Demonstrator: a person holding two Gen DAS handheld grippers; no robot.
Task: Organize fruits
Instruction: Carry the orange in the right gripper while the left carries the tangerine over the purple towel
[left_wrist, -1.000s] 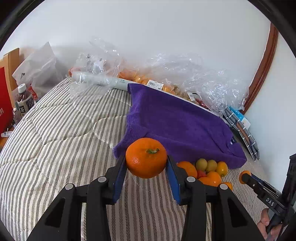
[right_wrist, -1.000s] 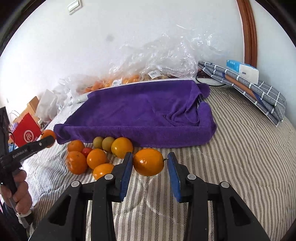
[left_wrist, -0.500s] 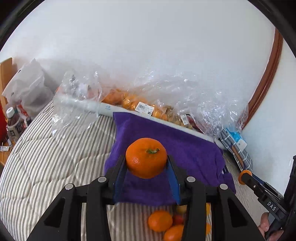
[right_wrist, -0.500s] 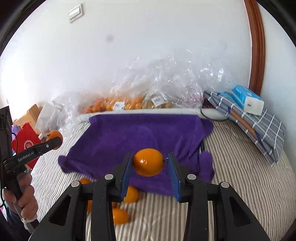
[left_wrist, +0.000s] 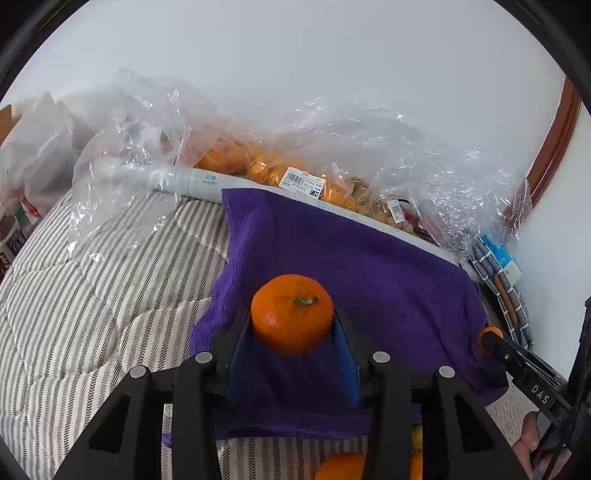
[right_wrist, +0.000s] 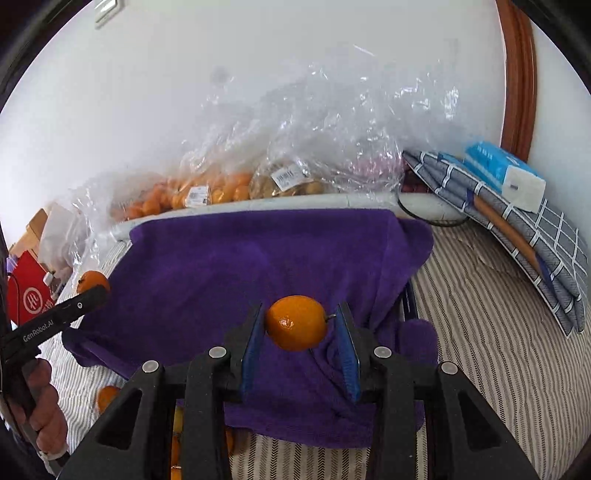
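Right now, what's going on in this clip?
A person is sorting fruit on a striped bed with two handheld grippers. The left gripper is clamped on a mandarin and the right gripper on a smoother orange, both held over a purple towel. A few loose fruits lie at the towel's near edge; bagged fruit lines the wall.
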